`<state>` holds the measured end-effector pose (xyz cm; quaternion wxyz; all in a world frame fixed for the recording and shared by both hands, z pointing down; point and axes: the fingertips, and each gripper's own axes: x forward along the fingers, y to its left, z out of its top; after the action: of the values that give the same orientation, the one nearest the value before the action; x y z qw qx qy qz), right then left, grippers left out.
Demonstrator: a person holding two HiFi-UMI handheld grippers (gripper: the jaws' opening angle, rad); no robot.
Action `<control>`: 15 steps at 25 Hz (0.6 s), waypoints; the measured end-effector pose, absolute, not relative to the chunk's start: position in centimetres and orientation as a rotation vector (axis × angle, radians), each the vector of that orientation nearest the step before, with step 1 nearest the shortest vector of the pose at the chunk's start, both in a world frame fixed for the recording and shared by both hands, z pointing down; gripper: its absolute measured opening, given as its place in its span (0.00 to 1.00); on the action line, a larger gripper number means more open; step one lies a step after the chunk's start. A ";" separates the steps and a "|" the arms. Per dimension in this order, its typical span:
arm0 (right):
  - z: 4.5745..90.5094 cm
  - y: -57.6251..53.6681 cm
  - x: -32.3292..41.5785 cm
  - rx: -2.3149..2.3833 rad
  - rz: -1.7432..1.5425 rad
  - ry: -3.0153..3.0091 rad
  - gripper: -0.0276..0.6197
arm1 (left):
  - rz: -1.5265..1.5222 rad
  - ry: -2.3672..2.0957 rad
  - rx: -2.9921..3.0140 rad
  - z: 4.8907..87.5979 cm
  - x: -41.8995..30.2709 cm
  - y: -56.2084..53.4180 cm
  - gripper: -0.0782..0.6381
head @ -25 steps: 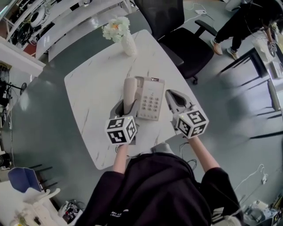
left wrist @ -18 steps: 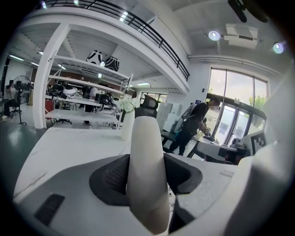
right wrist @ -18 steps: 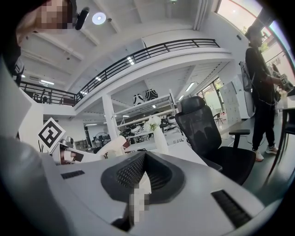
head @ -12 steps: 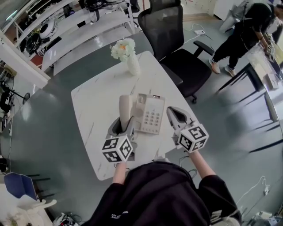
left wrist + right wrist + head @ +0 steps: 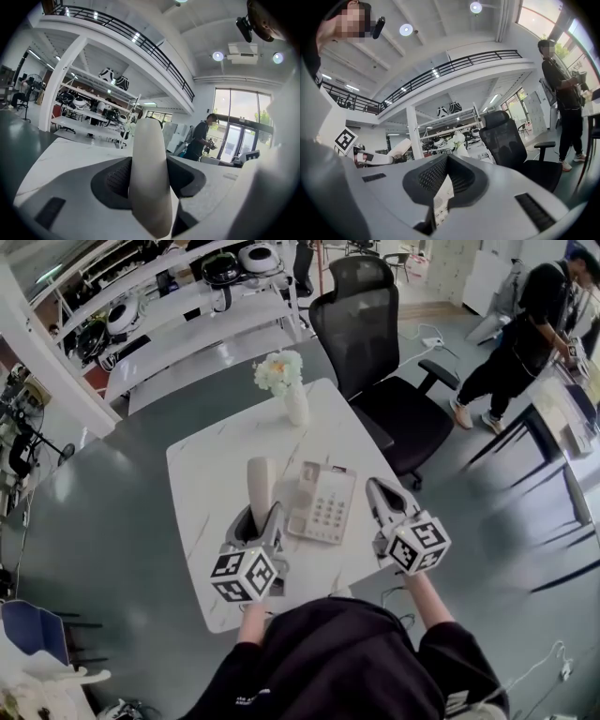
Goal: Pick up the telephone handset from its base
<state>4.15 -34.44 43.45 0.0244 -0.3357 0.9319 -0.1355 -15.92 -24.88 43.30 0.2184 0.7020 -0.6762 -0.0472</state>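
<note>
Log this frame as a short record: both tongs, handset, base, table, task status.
left tongs: shut on the handset, gripping its lower end
handset: off the cradle, standing up to the left of the phone base
right tongs: shut, empty, beside the base's right edge
table: white, also bears a vase of flowers
task status: handset lifted from its base

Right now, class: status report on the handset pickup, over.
Left hand-held gripper shut on handset. Handset off its base. Right hand-held gripper shut, empty. Nothing in the way.
</note>
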 end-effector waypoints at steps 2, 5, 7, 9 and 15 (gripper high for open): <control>42.8 -34.5 4.2 -1.031 -0.405 2.873 0.03 | -0.166 -1.890 1.943 42.5 -16.2 -24.5 0.40; 42.0 -34.5 4.2 -1.021 -0.389 2.860 0.03 | -0.213 -1.911 1.955 41.3 -16.6 -23.9 0.40; 41.5 -34.5 4.3 -1.012 -0.380 2.849 0.03 | -0.238 -1.923 1.964 40.6 -17.0 -23.7 0.40; 40.9 -34.5 4.1 -1.000 -0.375 2.837 0.03 | -0.262 -1.939 1.963 40.0 -17.5 -23.5 0.40; 39.4 -34.1 3.9 -0.970 -0.346 2.813 0.03 | -0.333 -1.977 1.954 38.6 -18.6 -22.5 0.40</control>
<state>3.93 -34.15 39.37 0.0729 -0.3229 0.9366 -0.1153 -18.63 -22.45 38.61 0.1701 0.6877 -0.6960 -0.1171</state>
